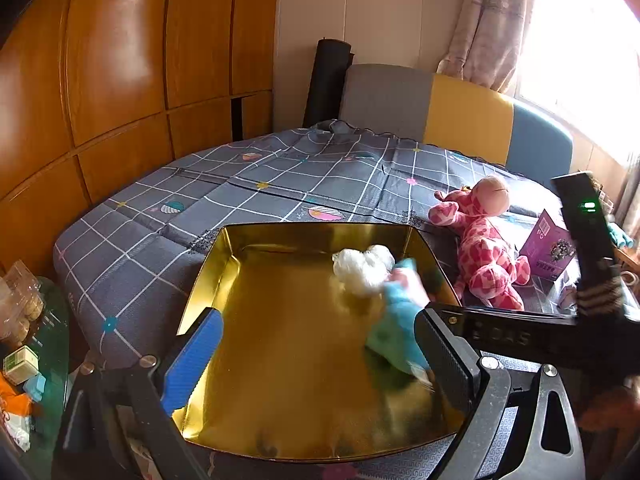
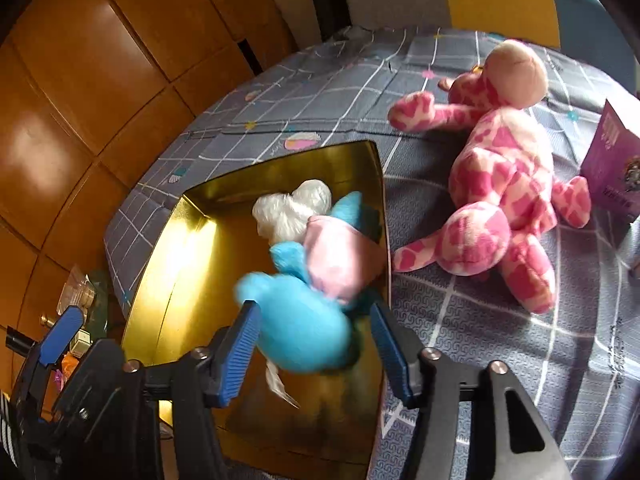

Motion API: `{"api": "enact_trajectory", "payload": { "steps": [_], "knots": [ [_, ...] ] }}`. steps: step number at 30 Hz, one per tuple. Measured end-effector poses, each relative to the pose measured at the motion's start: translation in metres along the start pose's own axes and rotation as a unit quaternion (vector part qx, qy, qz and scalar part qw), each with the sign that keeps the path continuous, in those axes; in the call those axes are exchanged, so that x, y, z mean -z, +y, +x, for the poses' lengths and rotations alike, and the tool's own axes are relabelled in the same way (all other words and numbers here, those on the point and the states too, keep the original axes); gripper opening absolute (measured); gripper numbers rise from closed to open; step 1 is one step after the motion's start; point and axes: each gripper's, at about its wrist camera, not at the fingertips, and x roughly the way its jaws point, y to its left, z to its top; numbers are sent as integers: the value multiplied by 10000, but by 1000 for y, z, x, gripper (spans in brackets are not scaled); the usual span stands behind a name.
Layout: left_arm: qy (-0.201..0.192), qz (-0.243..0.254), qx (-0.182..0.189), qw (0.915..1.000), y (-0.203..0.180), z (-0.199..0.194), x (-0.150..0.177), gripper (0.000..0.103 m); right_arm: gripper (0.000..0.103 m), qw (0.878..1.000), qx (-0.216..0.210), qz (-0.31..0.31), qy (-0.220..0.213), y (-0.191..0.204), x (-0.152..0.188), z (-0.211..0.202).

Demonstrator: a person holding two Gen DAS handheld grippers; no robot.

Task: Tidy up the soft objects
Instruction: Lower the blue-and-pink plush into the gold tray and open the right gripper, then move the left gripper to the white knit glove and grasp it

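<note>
A gold metal tray (image 1: 224, 264) (image 2: 160, 264) sits on a grey checked bedspread. In it lie a white fluffy toy (image 1: 362, 268) (image 2: 288, 208) and a blue-and-pink plush (image 1: 394, 320) (image 2: 312, 292), which is blurred and lies between the jaws of my right gripper (image 2: 314, 344). Those jaws stand apart around the plush and do not squeeze it. My left gripper (image 1: 320, 360) is open and empty over the tray's near half. A pink spotted giraffe plush (image 1: 484, 248) (image 2: 504, 184) lies on the bed to the right of the tray.
A purple box (image 1: 550, 246) (image 2: 614, 164) stands right of the giraffe. A glass side table with clutter (image 1: 24, 344) is at the left. Wooden wardrobe panels (image 1: 120, 60) are behind, with a grey, yellow and blue headboard (image 1: 460, 112) at the back.
</note>
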Motion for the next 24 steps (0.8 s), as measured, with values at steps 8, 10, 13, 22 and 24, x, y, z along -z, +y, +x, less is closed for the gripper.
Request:
{"api": "enact_trajectory", "payload": {
  "steps": [8, 10, 13, 22, 24],
  "knots": [
    [14, 110, 110, 9999, -9, -4, 4, 97, 60, 9943, 855, -272, -581, -6, 26, -49],
    [10, 139, 138, 9998, -12, -6, 5, 97, 60, 9899, 1146, -384, -744, -6, 32, -60],
    [-23, 241, 153, 9996, -19, -10, 6, 97, 61, 9811, 1578, -528, -989, -7, 44, -76],
    [-3, 513, 290, 9983, -42, -18, 13, 97, 62, 9600, 2458, -522, -1237, -20, 60, -99],
    [8, 539, 331, 9980, -45, -18, 14, 97, 62, 9579, 2539, -506, -1243, -24, 64, -104]
  ]
}}
